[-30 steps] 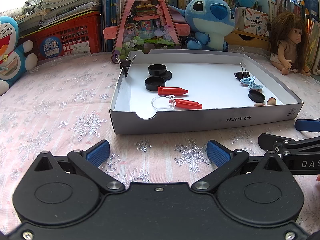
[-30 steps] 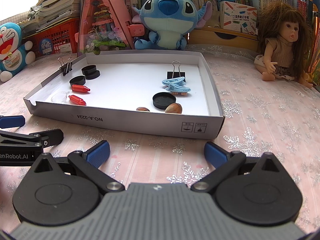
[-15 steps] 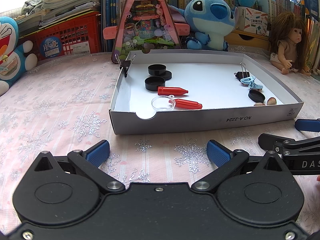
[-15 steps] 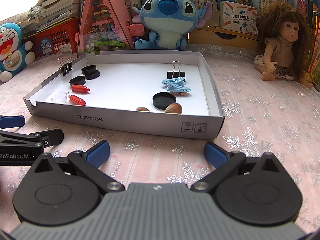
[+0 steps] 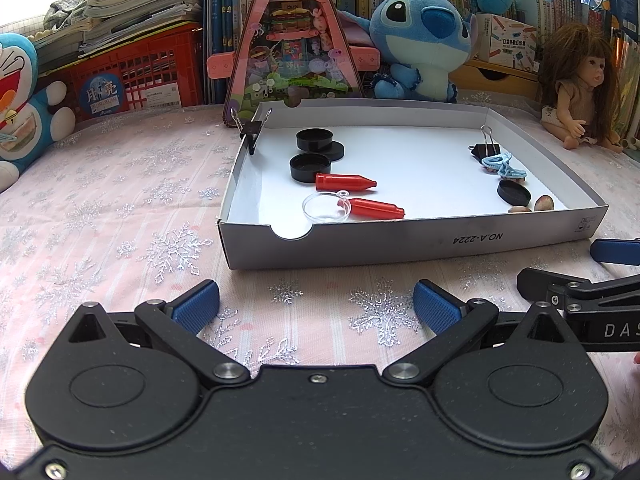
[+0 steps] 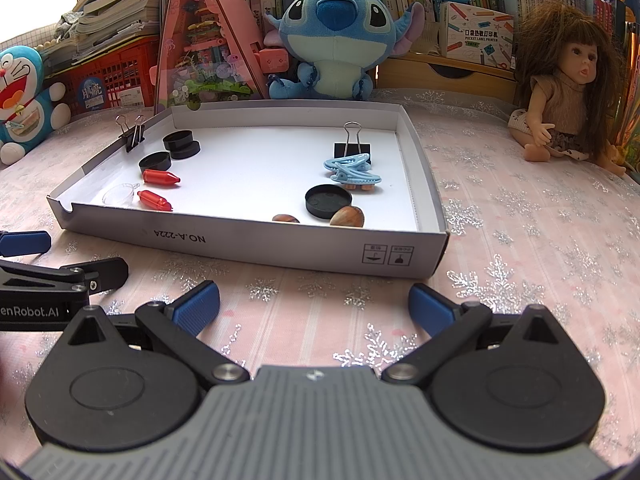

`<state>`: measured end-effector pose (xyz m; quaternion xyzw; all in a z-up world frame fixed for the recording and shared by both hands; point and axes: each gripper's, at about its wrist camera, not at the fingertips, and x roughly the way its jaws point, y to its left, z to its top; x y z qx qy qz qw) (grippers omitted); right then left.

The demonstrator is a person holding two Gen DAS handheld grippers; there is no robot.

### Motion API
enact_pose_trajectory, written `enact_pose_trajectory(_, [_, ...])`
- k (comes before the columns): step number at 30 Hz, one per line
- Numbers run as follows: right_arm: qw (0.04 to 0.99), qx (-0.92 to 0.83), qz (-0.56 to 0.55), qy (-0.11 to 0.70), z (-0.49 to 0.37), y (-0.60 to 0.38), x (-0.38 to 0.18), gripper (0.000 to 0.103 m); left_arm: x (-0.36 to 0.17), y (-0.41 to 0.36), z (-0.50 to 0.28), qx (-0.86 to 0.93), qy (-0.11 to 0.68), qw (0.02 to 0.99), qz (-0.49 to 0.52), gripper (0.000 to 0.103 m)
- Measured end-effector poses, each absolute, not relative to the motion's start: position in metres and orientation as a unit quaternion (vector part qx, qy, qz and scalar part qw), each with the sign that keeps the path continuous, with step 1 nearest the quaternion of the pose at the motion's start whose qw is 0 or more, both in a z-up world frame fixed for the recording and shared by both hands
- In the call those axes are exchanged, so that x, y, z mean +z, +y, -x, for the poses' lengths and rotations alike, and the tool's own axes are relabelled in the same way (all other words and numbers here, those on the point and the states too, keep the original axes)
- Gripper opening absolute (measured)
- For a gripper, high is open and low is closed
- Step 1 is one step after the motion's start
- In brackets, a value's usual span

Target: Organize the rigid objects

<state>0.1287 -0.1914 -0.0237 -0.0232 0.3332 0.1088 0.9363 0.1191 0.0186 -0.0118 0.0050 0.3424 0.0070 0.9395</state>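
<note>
A shallow white cardboard box [image 5: 400, 240] [image 6: 248, 240] lies on the pink snowflake cloth. Inside it are three black caps [image 5: 310, 167] [image 6: 154, 161], two red bullet-shaped pieces [image 5: 345, 182] [image 6: 160, 177], a clear round lens [image 5: 326, 207] [image 6: 118, 194], a blue clip [image 5: 503, 166] [image 6: 352, 171], a black binder clip [image 6: 352, 148], another black cap [image 6: 328, 200] and two nuts [image 6: 347, 216]. A second binder clip [image 5: 250, 128] is clamped on the box's left wall. My left gripper [image 5: 316, 306] and my right gripper [image 6: 314, 304] hover open in front of the box, holding nothing.
Behind the box stand a pink triangular toy house [image 5: 288, 40], a blue plush [image 6: 334, 32], a red crate [image 5: 132, 76] with books, and a doll [image 6: 568, 92] at the right. A blue-and-white plush [image 5: 20, 92] sits at the far left.
</note>
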Motion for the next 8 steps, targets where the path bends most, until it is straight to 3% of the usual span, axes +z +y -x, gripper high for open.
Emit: enact_pose_trajectory(8, [0.936, 0.109, 0.023, 0.333, -0.1288, -0.1915, -0.0237, 0.103, -0.0117, 0.0180, -0.1191, 0.006, 0.342, 0.940, -0.005, 0.103])
